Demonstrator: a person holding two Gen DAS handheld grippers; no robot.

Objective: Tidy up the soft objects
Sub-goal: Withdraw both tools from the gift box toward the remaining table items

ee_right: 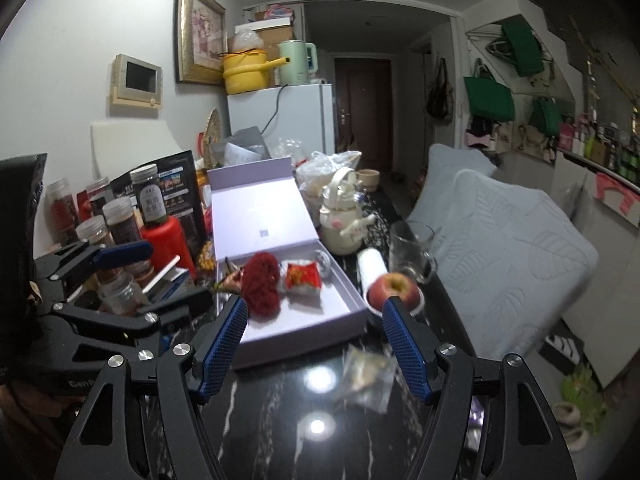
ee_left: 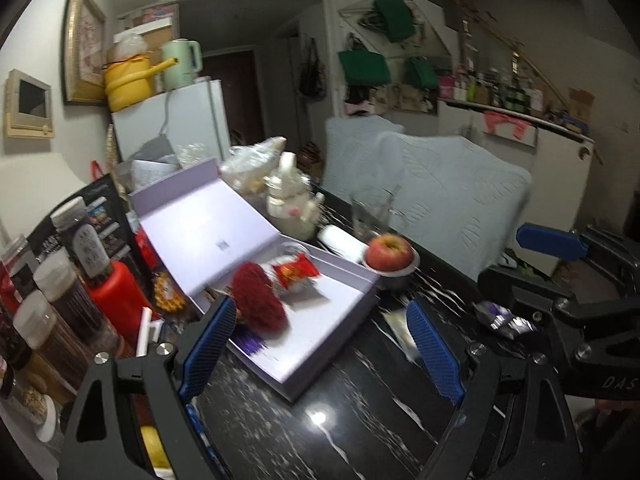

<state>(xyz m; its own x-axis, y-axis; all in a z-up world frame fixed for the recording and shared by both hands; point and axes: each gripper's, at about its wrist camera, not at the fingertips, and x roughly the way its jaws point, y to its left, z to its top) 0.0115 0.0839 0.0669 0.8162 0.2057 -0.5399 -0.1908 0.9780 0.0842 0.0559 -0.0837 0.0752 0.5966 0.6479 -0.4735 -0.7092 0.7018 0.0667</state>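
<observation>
**Two spread tools over a black table with an open lilac box**

The left tool [ee_left: 320, 340] hangs above the black marbled table [ee_left: 340, 420], its blue pads spread wide with nothing between them. The right tool [ee_right: 314, 342] is likewise spread and empty; in the left wrist view it shows only as a blue pad and black frame at the right edge.

The open lilac box [ee_right: 304, 320] lies on the table with its lid raised towards the wall. Inside the tray rests a red fuzzy soft thing [ee_right: 261, 283], an oval whose long axis runs from the near edge of the tray towards the lid; its near end is partly covered by the left pad in the left wrist view. A patterned stem-like piece beside it, pointing left, is too blurred to identify. Touching its right side lies a red-and-white packet [ee_right: 302, 278], long axis across the tray.

A clear crumpled bag [ee_right: 366, 376] lies on the table between the right tool's pads, blurred. A shiny purple wrapper [ee_left: 500, 318] lies near the table's right edge.

Beyond the box stand an apple [ee_right: 394, 289] on a small dish, a white roll [ee_right: 370, 266], a glass mug [ee_right: 412, 254] and a cream bottle [ee_right: 344, 220]. Jars [ee_right: 120, 220] crowd the left side, several cut off by the frame.
</observation>
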